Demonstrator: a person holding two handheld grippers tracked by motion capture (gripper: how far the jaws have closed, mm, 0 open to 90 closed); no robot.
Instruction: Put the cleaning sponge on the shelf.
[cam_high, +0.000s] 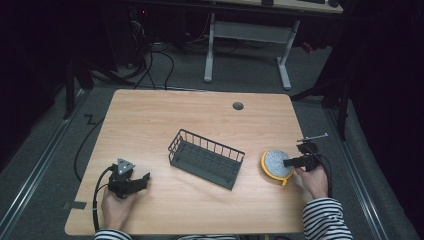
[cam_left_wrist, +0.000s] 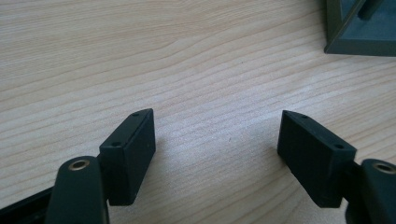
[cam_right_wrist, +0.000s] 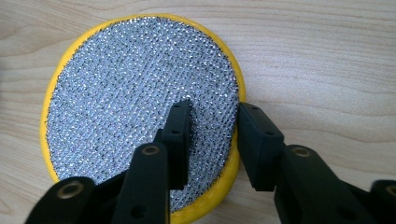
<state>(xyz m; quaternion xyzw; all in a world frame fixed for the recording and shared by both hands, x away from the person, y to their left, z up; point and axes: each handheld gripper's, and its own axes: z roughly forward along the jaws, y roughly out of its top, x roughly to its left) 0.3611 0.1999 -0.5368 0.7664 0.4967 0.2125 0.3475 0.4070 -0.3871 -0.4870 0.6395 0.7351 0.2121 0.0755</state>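
A round scrubbing pad with a yellow rim and a glittery silver face lies flat on the wooden table, right of centre. My right gripper comes at it from the right. In the right gripper view the right gripper pinches the pad's near edge, with one jaw pressed on the silver face and the other against the yellow rim. My left gripper rests near the table's front left, held in a hand. In its own view the left gripper stands open over bare wood with nothing between its jaws.
A dark wire basket sits in the middle of the table, between the two grippers; its corner shows at the top right of the left gripper view. A cable hole lies near the far edge. A thin metal rod pokes out by the right edge.
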